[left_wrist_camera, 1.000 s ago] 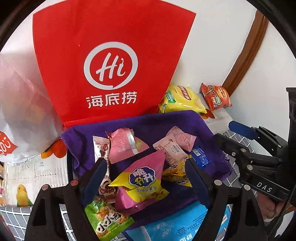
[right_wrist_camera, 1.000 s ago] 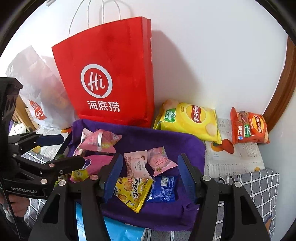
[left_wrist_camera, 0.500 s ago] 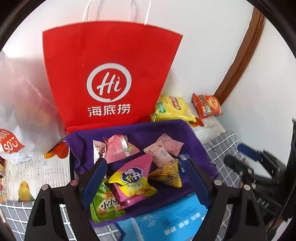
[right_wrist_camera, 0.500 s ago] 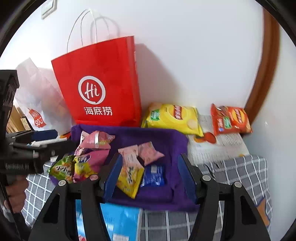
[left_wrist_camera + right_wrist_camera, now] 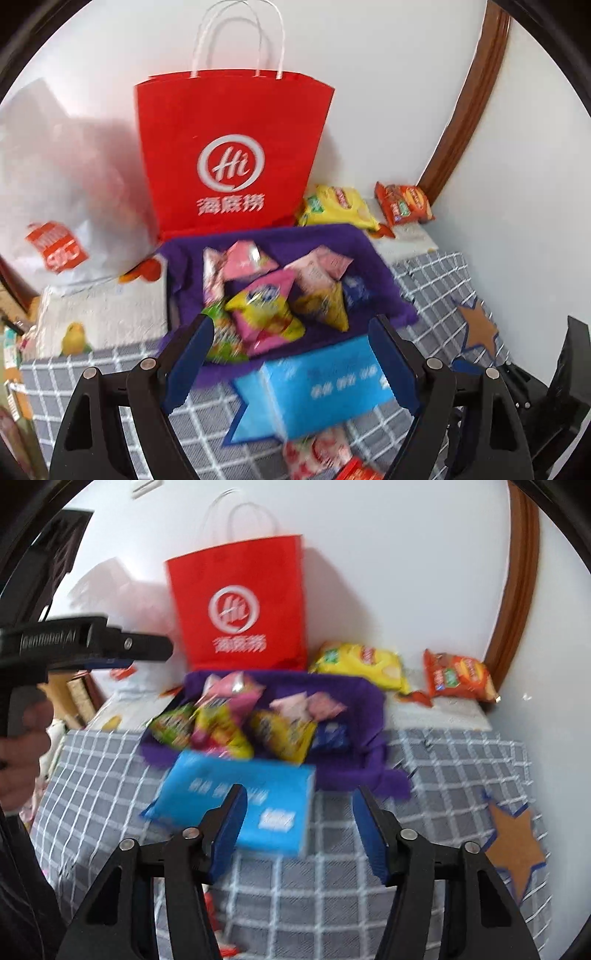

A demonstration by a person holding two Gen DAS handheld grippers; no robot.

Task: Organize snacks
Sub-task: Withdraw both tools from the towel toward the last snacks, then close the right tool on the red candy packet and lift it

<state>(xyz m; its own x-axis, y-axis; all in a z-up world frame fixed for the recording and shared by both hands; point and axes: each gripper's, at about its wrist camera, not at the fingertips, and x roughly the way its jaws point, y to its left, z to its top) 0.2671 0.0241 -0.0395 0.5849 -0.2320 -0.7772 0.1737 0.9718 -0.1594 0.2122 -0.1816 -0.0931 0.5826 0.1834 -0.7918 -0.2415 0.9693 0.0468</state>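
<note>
Left gripper (image 5: 291, 354): fingers spread wide, nothing held between them. Right gripper (image 5: 297, 825): fingers likewise spread wide and empty.

Both views are motion-blurred; small print on packaging cannot be read.

Ahead of both sets of fingers lies a purple cloth-lined tray (image 5: 325, 236) on a grey checked tablecloth (image 5: 443, 760). The snacks sit heaped inside it. From the left wrist view, a pink-and-yellow snack packet (image 5: 264, 306) lies just beyond the gap between the fingers, with a green snack packet (image 5: 221, 332) touching it beside the left finger. A yellow triangular packet (image 5: 327, 304) and a small blue packet (image 5: 354, 290) lie toward the right finger. Pale pink packets (image 5: 317, 264) rest farther back in the tray.

A blue flat package (image 5: 325, 384) lies on the tablecloth directly between the left gripper's fingers, its far edge against the near rim of the tray. In the right wrist view the same package (image 5: 240, 794) sits beyond and partly behind the left finger.

Behind the tray a red paper bag (image 5: 232, 155) stands upright against the wall, with a white plastic bag (image 5: 59, 177) to its left. A yellow chip bag (image 5: 360, 662) and an orange chip bag (image 5: 458, 677) lie beyond the tray on the right-finger side, outside it. A brown star-shaped patch (image 5: 515, 843) shows on the tablecloth just outside the right finger.
</note>
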